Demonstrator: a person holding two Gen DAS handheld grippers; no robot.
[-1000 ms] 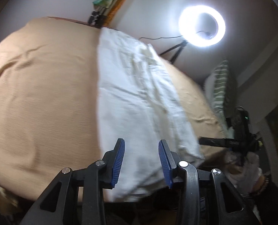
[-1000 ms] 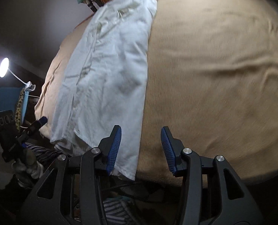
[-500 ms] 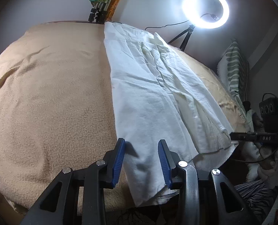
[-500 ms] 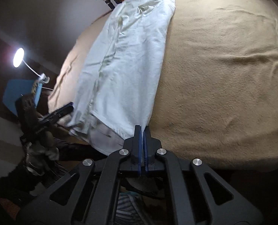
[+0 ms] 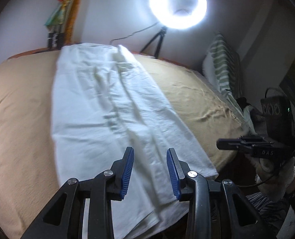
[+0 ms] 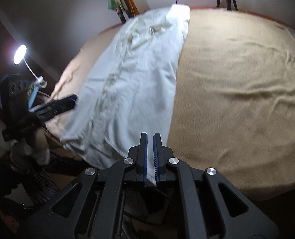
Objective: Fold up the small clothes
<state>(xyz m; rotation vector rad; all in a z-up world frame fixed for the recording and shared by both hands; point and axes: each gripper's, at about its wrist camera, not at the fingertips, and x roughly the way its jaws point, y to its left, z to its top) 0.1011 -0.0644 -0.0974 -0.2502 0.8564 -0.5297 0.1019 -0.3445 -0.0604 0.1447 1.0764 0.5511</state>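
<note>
Since a second ago my right gripper (image 6: 149, 155) has pinched the cloth (image 6: 135, 83) hem. Only the left view shows my left gripper (image 5: 149, 171) spread, lower centre, over cloth.

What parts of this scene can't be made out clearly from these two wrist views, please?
- White garment, left wrist view: near hem hidden behind the left gripper; folds smeared by motion blur.
- Garment corner, right wrist view: pinched in the right gripper, hidden by its pads.
- Bed, both views: near edge hidden behind the grippers.
</note>
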